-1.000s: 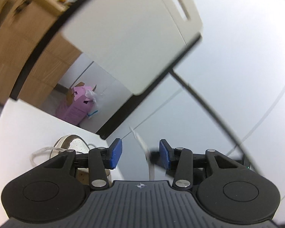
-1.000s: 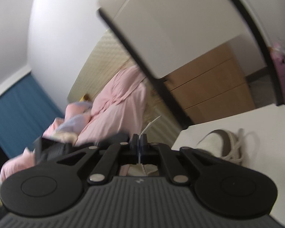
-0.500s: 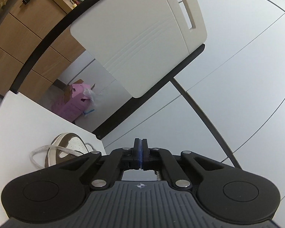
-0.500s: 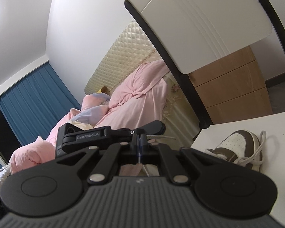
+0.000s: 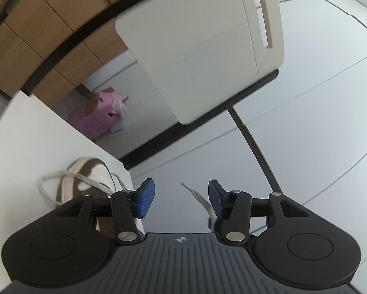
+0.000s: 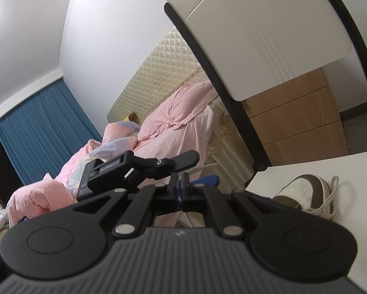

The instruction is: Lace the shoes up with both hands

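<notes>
A brown and white sneaker [image 5: 90,183] with loose off-white laces lies at the corner of a white table [image 5: 24,161]; it also shows in the right wrist view [image 6: 305,193]. My left gripper [image 5: 181,199] is open, and a lace end [image 5: 199,201] sticks up between its blue pads, close to the right pad, touching neither visibly. My right gripper [image 6: 180,183] is shut; whether a lace is pinched in it is hidden. The left gripper's body [image 6: 134,171] shows just beyond the right gripper's fingertips.
A white chair back [image 5: 203,49] on a black frame stands past the table. A pink box [image 5: 97,115] sits on the floor by wooden drawers [image 5: 36,36]. A bed with pink bedding [image 6: 159,134] and blue curtains [image 6: 41,132] lie behind.
My left gripper, shut half a second ago, has opened and the lace end now stands free between its pads. My right gripper stays shut; both views shifted slightly.
</notes>
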Action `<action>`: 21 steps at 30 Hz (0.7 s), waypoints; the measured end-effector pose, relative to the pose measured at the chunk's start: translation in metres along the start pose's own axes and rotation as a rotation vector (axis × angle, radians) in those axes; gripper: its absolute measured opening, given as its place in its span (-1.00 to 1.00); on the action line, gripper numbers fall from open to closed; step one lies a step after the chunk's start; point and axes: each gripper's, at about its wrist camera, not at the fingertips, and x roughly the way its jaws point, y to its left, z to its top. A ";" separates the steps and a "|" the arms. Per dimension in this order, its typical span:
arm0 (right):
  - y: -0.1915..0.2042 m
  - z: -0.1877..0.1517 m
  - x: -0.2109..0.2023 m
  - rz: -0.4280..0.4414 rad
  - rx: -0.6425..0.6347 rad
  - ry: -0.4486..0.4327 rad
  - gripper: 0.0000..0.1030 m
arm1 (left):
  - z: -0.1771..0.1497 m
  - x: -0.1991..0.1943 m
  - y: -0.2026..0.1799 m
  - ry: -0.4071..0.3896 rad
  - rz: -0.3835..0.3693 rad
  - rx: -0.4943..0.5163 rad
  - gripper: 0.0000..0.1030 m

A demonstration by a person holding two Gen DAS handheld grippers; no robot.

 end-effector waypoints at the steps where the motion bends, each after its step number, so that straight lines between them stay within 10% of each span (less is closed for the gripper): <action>1: 0.001 -0.001 0.001 0.000 -0.005 0.005 -0.96 | -0.001 0.002 0.000 0.015 -0.001 0.003 -0.01; 7: 0.002 -0.003 0.001 0.001 -0.019 0.017 -0.96 | -0.003 0.007 -0.003 0.048 -0.035 0.025 -0.97; 21: 0.004 -0.008 0.000 -0.037 -0.040 0.034 -0.96 | -0.001 -0.004 -0.001 -0.010 -0.047 -0.008 -0.96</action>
